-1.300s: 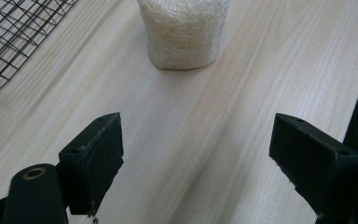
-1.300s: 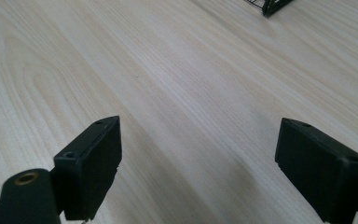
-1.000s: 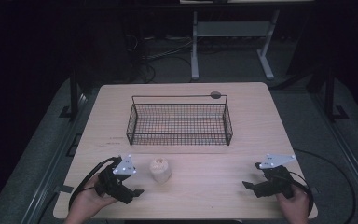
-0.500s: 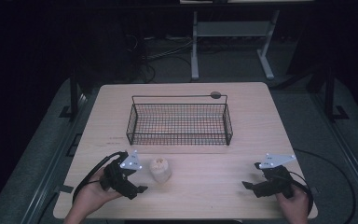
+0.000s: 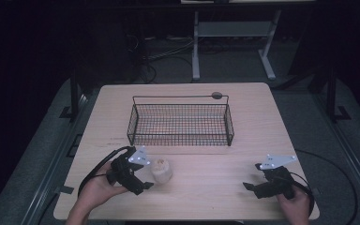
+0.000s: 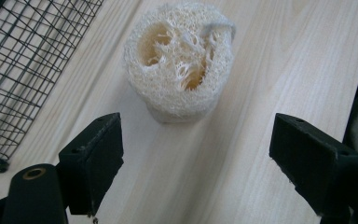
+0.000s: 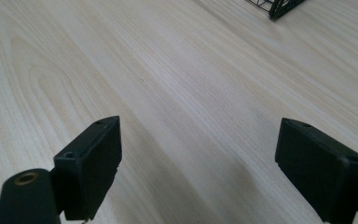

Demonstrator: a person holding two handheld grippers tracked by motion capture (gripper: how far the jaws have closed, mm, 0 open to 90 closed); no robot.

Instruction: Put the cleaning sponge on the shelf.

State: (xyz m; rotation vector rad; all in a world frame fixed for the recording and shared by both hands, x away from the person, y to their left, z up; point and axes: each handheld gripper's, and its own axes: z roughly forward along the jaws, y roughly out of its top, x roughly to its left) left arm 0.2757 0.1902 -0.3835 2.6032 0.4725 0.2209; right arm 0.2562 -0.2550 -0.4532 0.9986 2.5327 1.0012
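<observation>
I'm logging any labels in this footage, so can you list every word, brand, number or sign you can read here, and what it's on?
None: no readable text in these pictures.
The pale fibrous loofah piece, the black wire basket and the light wooden table carry no print.
The grey three-cornered plates on the left gripper and right gripper show small dark marks, too small to read.

A pale wooden table point(image 5: 206, 187) carries a wire basket point(image 5: 180, 123) and a loofah piece point(image 5: 161, 170).

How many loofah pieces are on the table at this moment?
1. The loofah piece stands on the table in front of the wire basket, just ahead of the open left gripper. Nothing seems hidden.
</observation>
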